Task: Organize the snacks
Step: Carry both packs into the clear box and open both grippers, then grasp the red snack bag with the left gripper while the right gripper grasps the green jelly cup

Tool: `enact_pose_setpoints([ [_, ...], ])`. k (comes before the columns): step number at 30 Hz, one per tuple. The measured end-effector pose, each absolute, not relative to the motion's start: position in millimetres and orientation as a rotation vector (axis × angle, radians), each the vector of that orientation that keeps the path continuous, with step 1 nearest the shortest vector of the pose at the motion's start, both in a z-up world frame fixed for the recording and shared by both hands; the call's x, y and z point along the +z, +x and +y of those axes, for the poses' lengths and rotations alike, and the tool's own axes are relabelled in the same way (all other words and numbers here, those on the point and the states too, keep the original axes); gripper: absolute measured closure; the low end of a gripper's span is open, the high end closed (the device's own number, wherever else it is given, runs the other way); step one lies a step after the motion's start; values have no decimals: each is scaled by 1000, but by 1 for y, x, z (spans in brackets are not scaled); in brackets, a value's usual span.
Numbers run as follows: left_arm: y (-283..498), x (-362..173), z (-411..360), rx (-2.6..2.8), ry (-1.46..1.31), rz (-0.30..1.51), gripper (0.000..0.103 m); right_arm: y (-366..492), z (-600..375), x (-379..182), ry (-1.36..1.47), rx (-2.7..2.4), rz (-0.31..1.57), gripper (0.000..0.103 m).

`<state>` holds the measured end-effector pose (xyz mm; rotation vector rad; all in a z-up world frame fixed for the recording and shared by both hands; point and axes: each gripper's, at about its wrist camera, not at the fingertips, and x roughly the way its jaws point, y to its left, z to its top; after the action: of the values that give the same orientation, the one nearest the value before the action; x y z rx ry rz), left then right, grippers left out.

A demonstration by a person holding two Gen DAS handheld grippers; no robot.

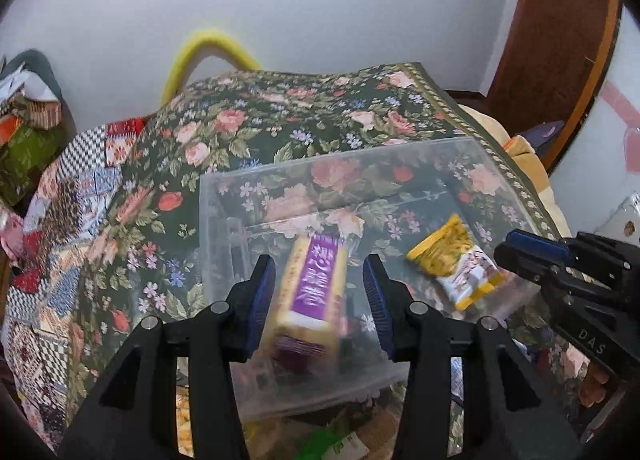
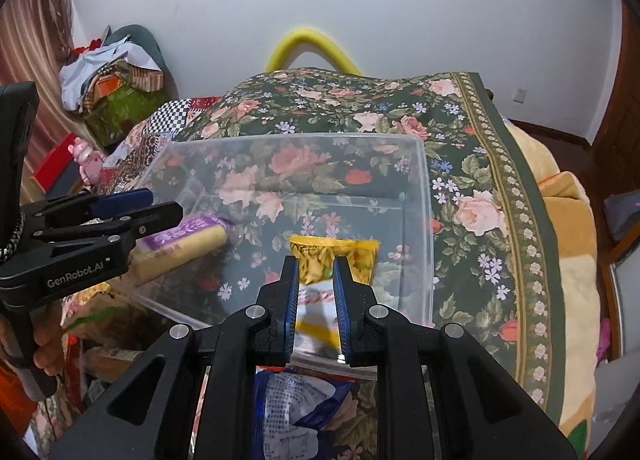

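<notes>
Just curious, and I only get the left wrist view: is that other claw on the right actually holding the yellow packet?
Observer: It seems so. In the right wrist view, the right gripper has its fingers closed narrowly around the yellow packet, over the clear bin.
Operator: Any snacks waiting outside the bin?
Observer: At least one. A blue and white packet lies just outside the bin's near wall, under that gripper.

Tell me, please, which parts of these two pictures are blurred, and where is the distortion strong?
Left wrist view: the purple snack pack is smeared by motion blur, mostly its near end; right wrist view: the yellow packet is soft near the fingers; both views bend toward dark fisheye corners.
</notes>
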<state>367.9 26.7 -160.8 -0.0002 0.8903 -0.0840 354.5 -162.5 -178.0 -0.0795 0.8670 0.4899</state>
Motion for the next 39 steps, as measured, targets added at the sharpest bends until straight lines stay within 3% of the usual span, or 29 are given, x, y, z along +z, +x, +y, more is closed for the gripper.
enact_pose_setpoints([
  [6, 332, -128, 24, -100, 34, 821, 50, 340, -170, -157, -56, 506, 845, 85],
  [14, 269, -93, 41, -96, 13, 755, 35, 295, -184, -123, -44, 515, 773, 68],
  [18, 239, -91, 50, -82, 27, 750, 28, 274, -190, -118, -42, 514, 756, 65],
  [29, 186, -144, 80, 1, -43, 863, 15, 221, -199, -139, -56, 505, 807, 53],
  [39, 177, -202, 100, 105, -107, 981, 14, 198, -198, -173, -77, 504, 893, 47],
])
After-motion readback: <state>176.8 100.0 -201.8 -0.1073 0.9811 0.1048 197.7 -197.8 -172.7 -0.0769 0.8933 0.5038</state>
